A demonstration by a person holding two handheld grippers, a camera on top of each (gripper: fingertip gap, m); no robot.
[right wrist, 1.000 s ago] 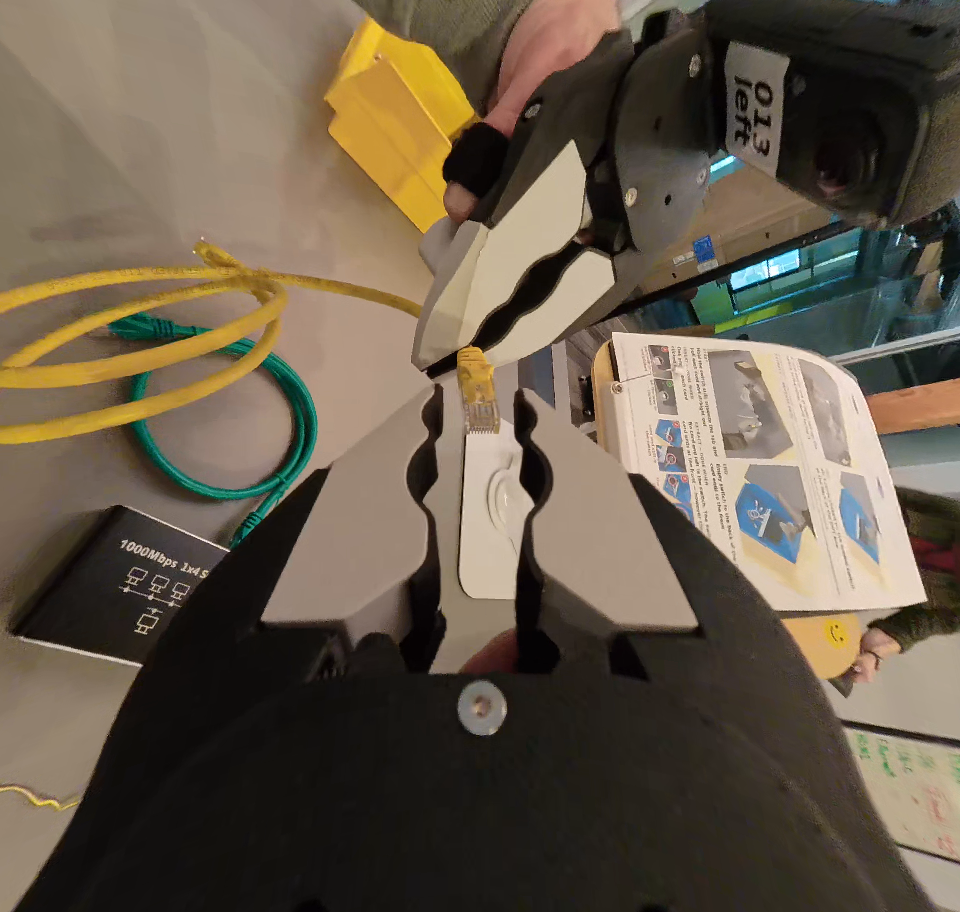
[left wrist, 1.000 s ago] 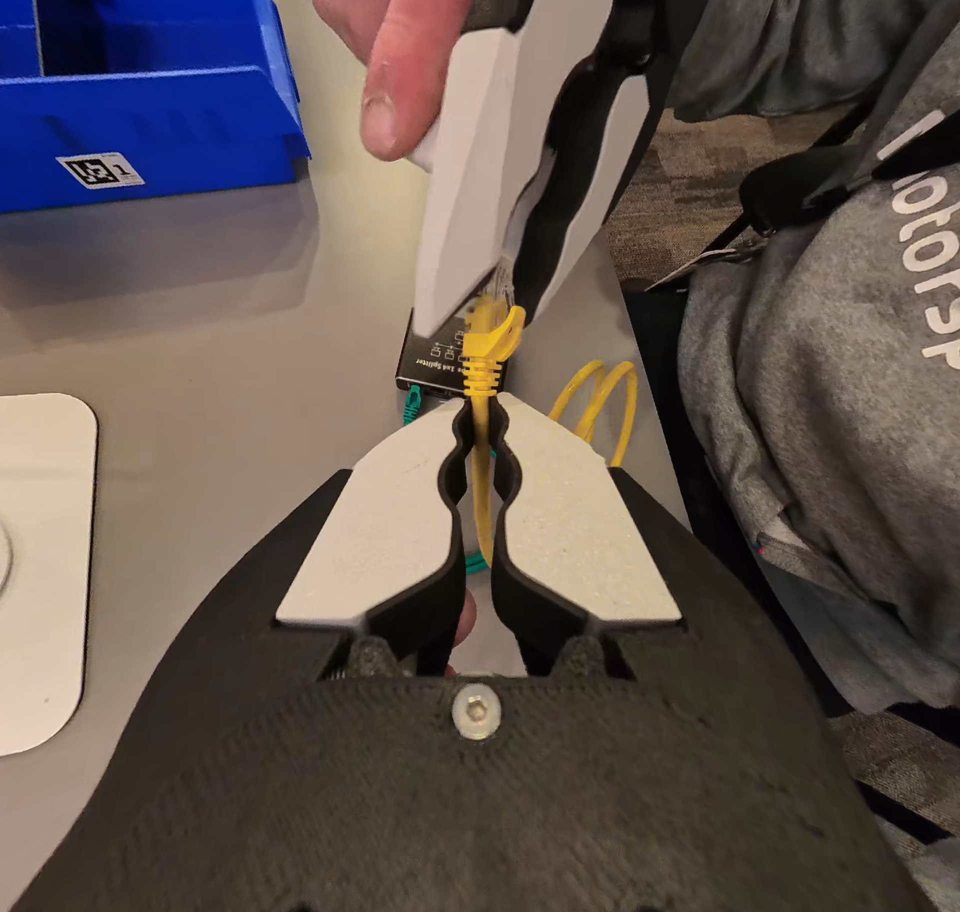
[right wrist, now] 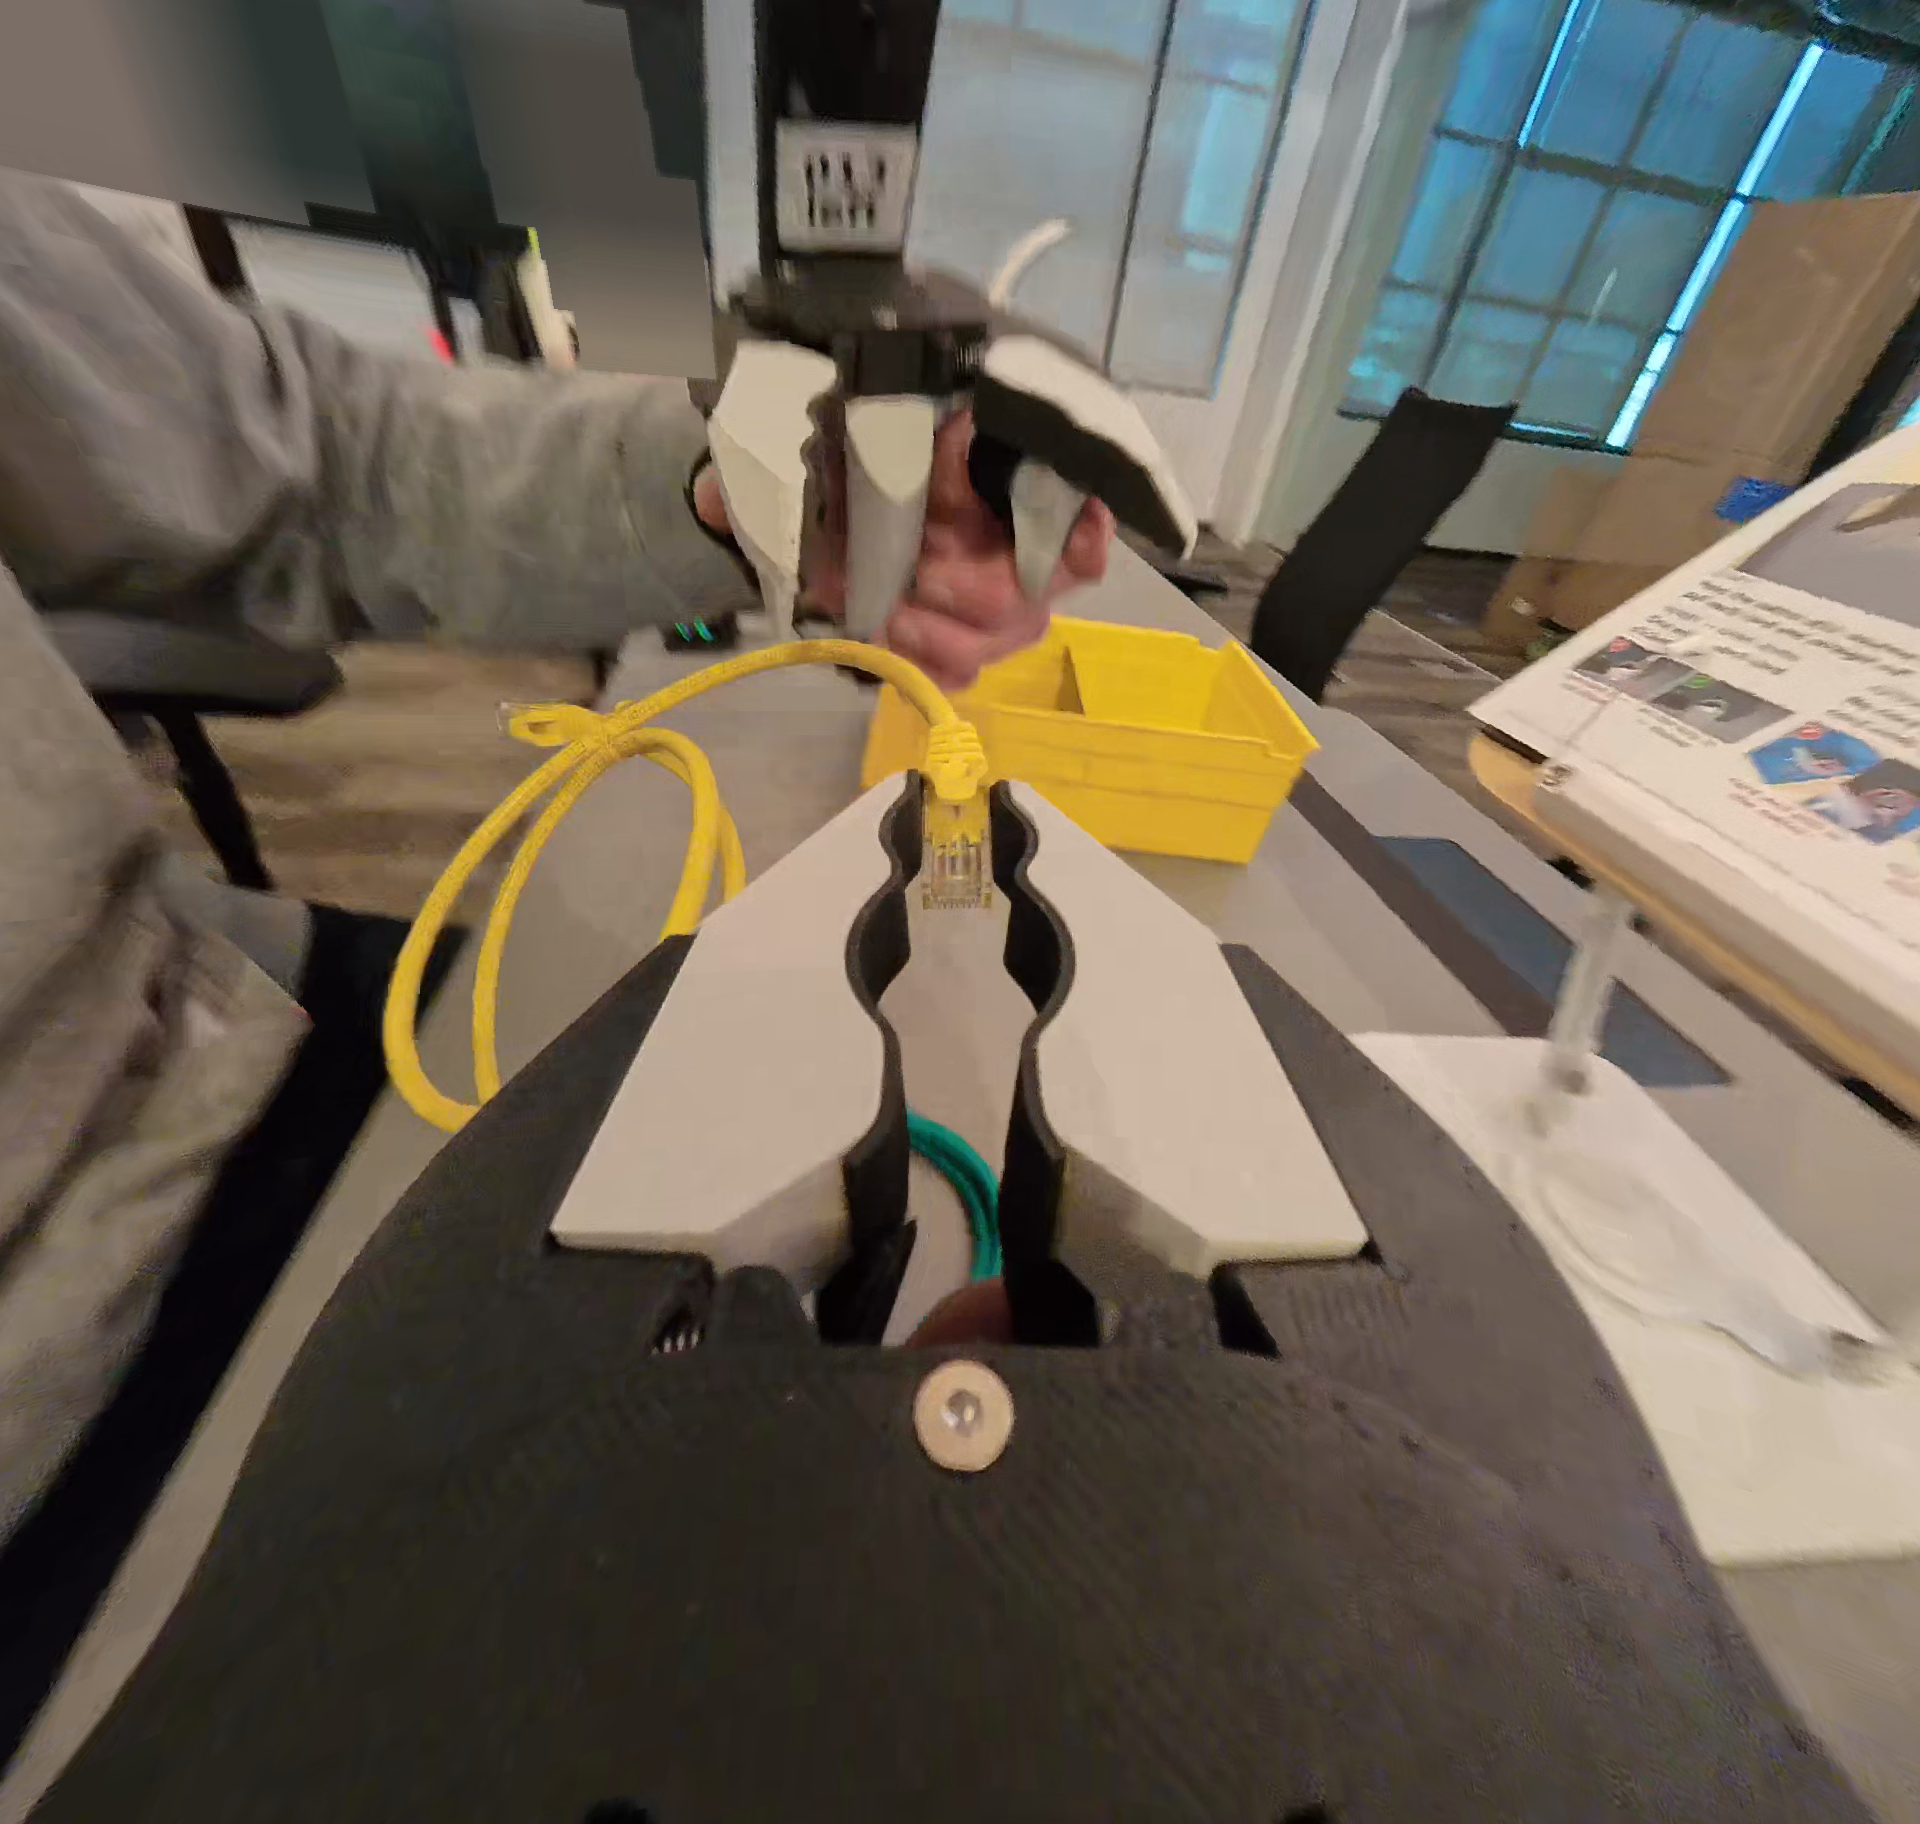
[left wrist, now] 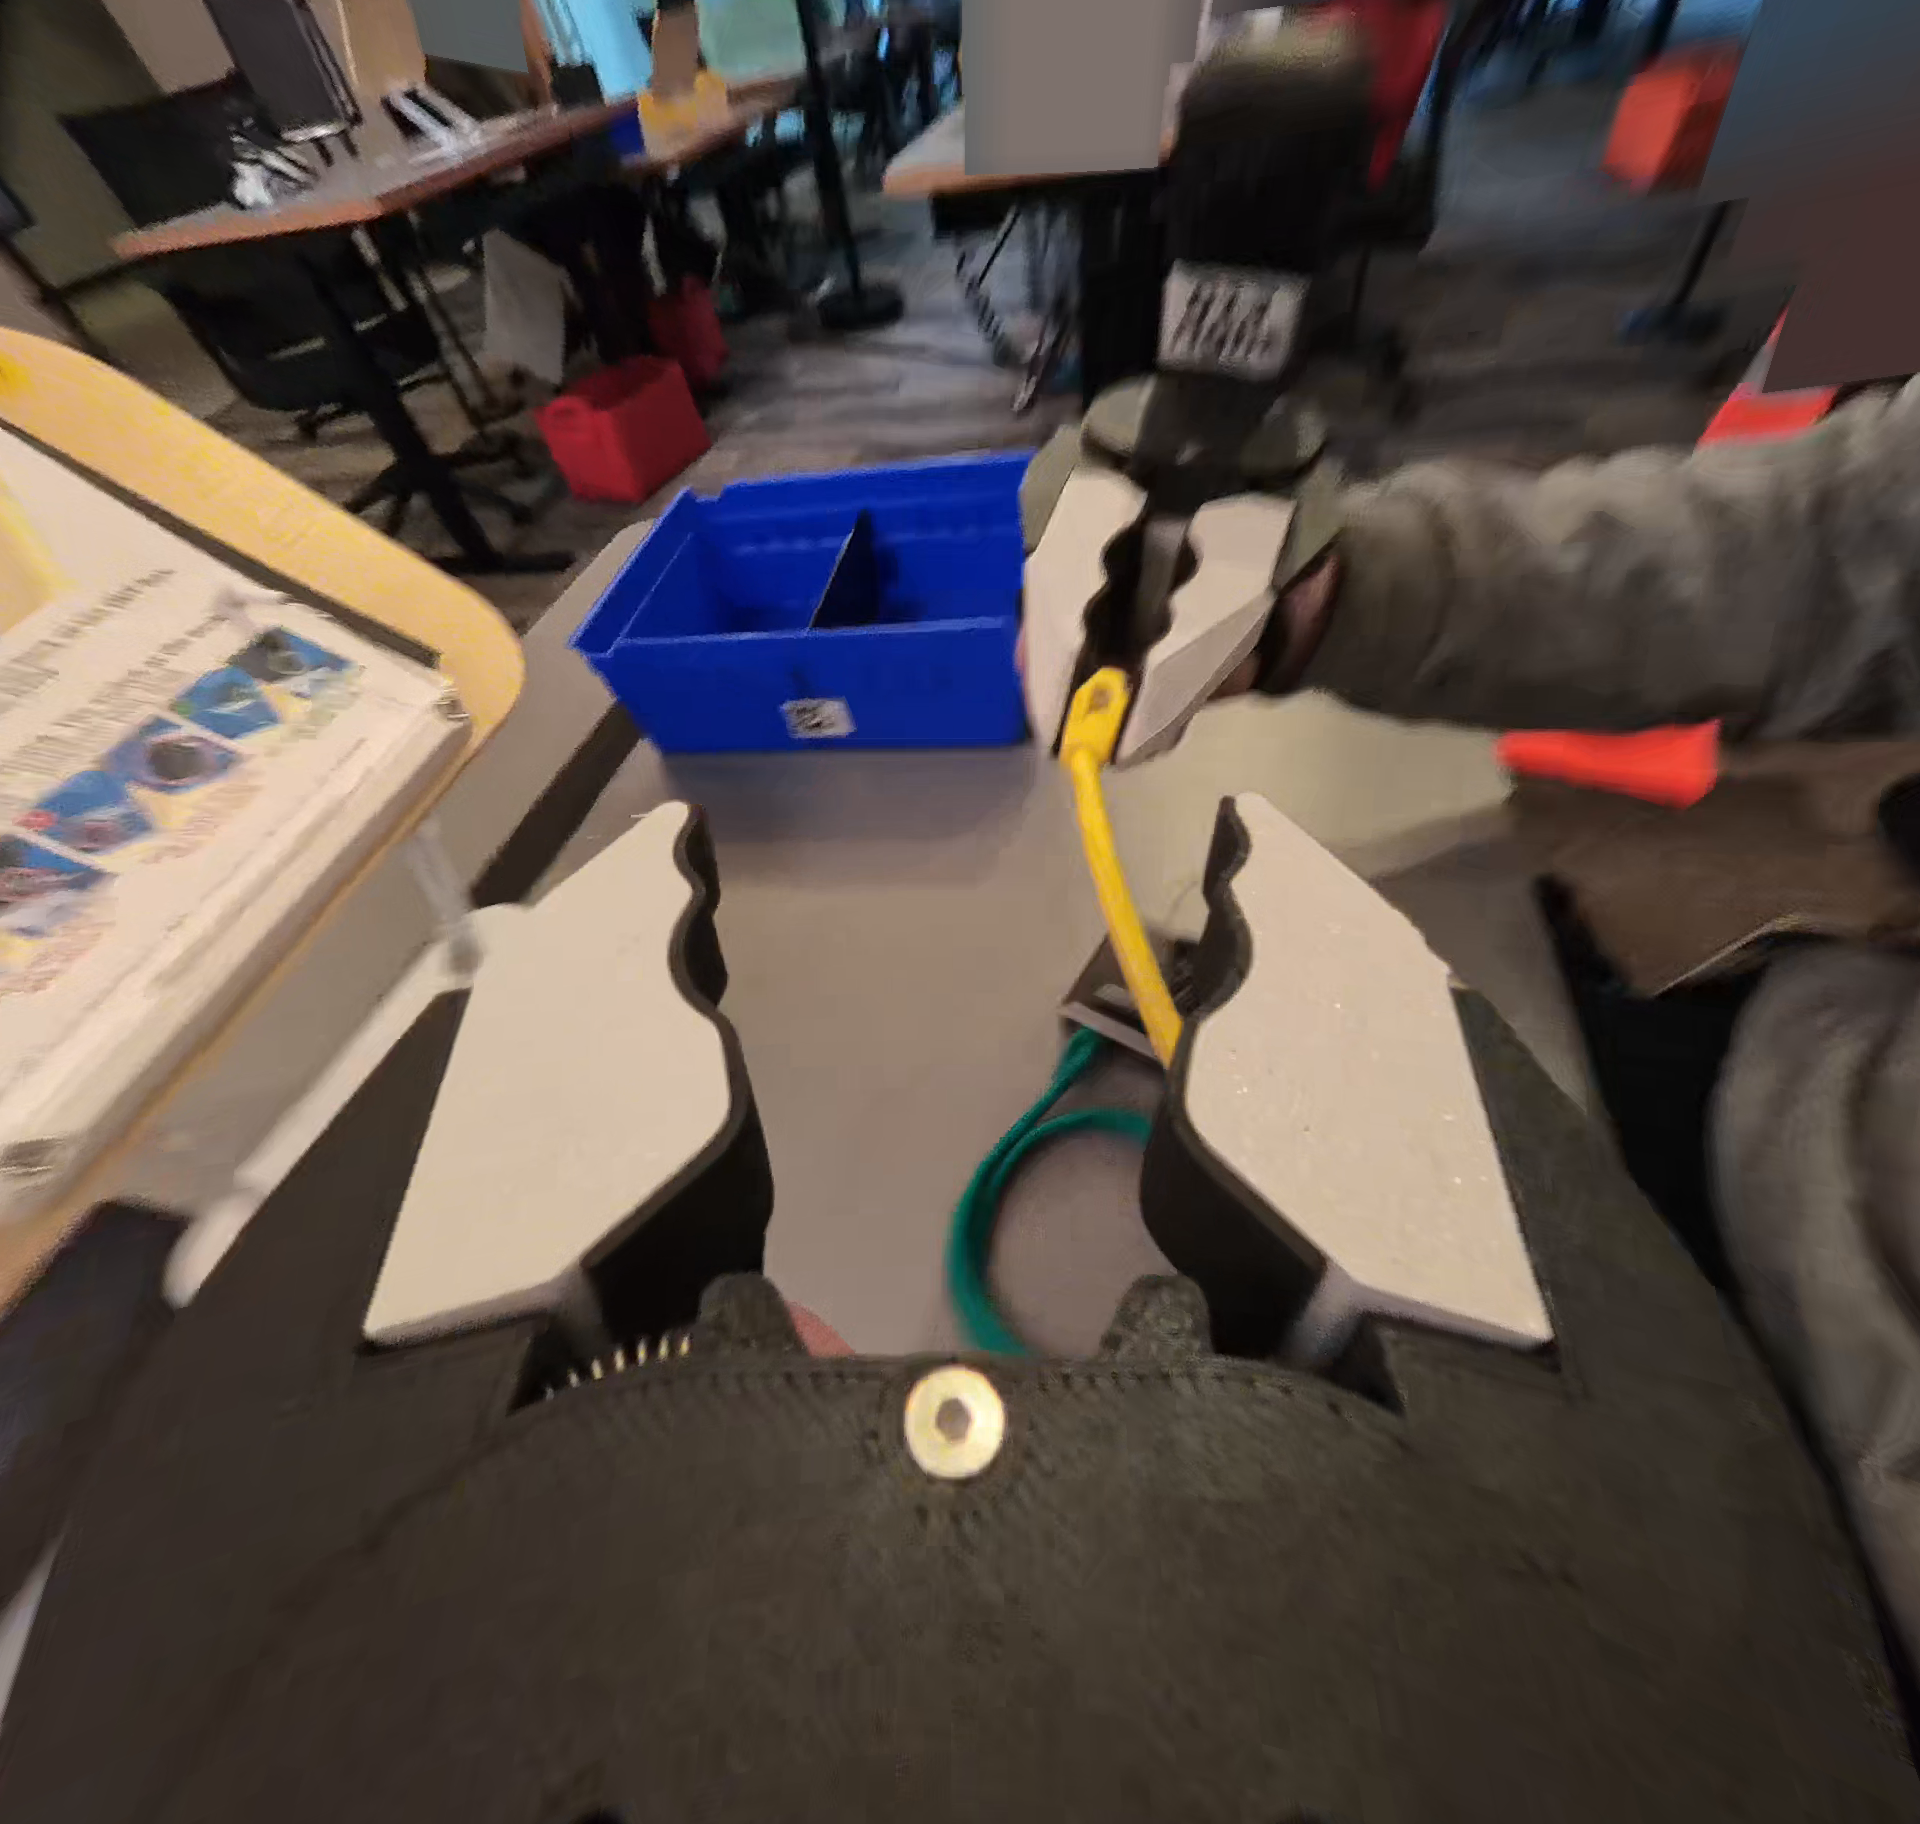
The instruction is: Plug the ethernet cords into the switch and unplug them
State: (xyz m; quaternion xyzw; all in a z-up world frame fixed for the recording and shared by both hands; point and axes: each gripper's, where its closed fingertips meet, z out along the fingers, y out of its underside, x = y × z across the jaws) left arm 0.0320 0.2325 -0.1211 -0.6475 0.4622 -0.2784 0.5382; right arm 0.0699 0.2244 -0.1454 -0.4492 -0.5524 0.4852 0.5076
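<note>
My right gripper point(right wrist: 956, 844) pinches the yellow ethernet cord's plug point(right wrist: 954, 844); my left gripper point(left wrist: 961, 886) gapes wide, holding nothing.

Only the left wrist view catches the black switch point(left wrist: 1127, 995) behind its finger, green cord point(left wrist: 1023, 1177) beside; the right shows the yellow bin point(right wrist: 1132, 777).

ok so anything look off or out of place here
Nothing damaged or spilled. The one oddity: the yellow ethernet cord's plug is pinched in the right claw in mid-air, not in the switch, while the left claw hangs wide open. The cord's other end is bundled on the table.
</note>
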